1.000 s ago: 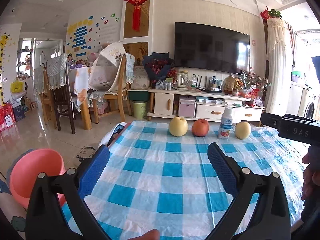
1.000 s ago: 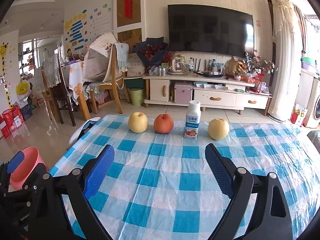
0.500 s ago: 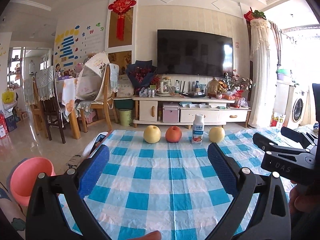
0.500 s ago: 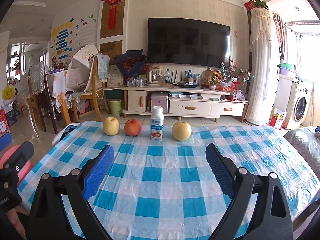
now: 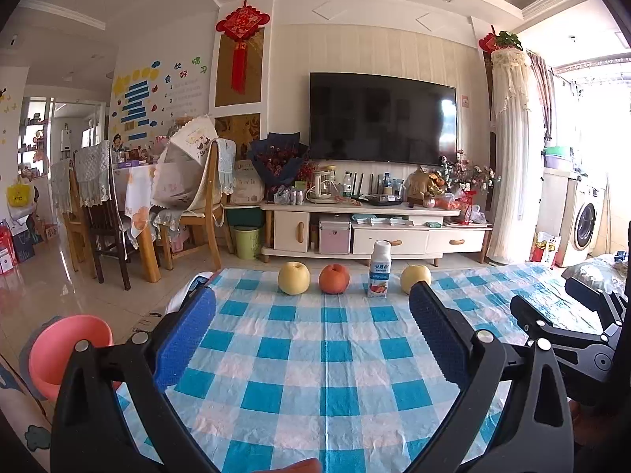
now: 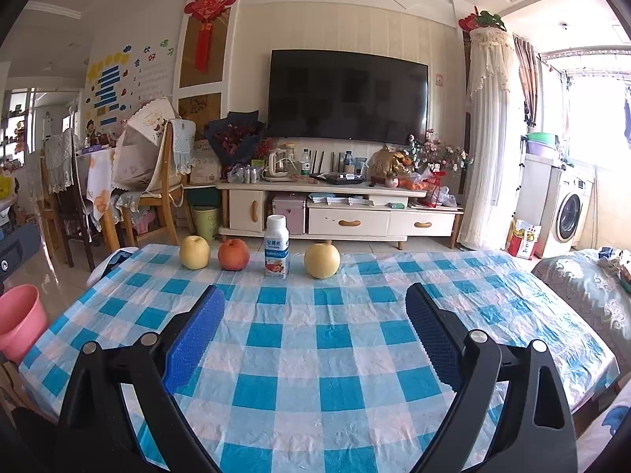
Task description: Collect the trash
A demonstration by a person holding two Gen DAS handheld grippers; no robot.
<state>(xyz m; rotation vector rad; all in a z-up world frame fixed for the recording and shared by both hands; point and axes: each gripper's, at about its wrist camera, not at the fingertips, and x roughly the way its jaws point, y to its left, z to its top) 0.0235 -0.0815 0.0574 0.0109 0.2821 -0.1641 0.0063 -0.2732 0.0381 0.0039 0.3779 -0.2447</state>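
A white yogurt-drink bottle (image 5: 379, 269) (image 6: 277, 246) stands upright at the far edge of a table with a blue-and-white checked cloth (image 5: 327, 354) (image 6: 315, 339). It stands in a row with a yellow pear (image 5: 294, 278), a red apple (image 5: 334, 278) and another yellow pear (image 5: 410, 276). A pink bin (image 5: 59, 354) (image 6: 19, 321) stands on the floor left of the table. My left gripper (image 5: 311, 307) is open and empty over the near part of the table. My right gripper (image 6: 315, 303) is open and empty, also short of the row.
The right gripper's black body (image 5: 572, 335) shows at the right edge of the left wrist view. Beyond the table are a TV cabinet (image 6: 339, 220), wooden chairs (image 5: 189, 213) and a small green bin (image 5: 246, 241). A patterned cushion (image 6: 587, 287) lies at the right.
Both grippers have drawn back and risen, so the fruit and bottle look smaller and farther away. The views have swung so the row sits more to the left. Both stay open.
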